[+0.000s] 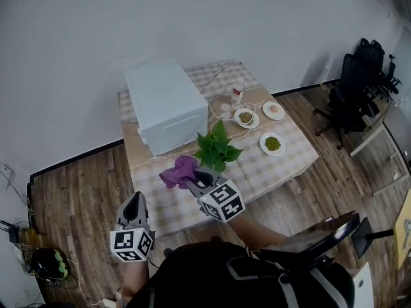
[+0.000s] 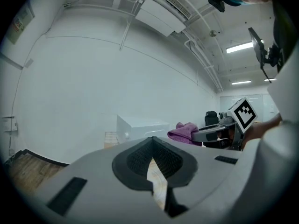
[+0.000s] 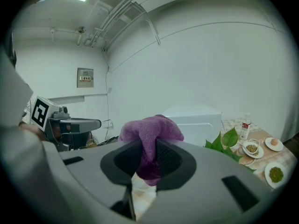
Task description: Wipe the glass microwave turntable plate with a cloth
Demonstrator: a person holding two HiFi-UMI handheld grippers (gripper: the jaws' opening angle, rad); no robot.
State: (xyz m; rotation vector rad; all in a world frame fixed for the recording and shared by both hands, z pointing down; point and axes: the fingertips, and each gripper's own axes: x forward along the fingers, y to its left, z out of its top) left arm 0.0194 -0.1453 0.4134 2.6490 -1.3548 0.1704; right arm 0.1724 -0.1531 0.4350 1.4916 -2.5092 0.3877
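My right gripper (image 1: 192,179) is shut on a purple cloth (image 1: 179,171), which bunches up out of its jaws over the near part of the table. In the right gripper view the cloth (image 3: 152,127) is pinched between the two dark pads (image 3: 169,158). My left gripper (image 1: 133,204) hangs lower left, by the table's front left corner; its jaws are closed tip to tip with nothing between them (image 2: 152,141). A white microwave (image 1: 166,104) stands at the back left of the table. No glass turntable plate shows in any view.
A leafy green plant (image 1: 217,147) stands right beside the cloth. Three small dishes of food (image 1: 246,117) (image 1: 273,110) (image 1: 272,144) and a small bottle (image 1: 237,94) sit on the checked tablecloth (image 1: 282,165) at the right. Black office chairs (image 1: 356,85) stand far right on the wooden floor.
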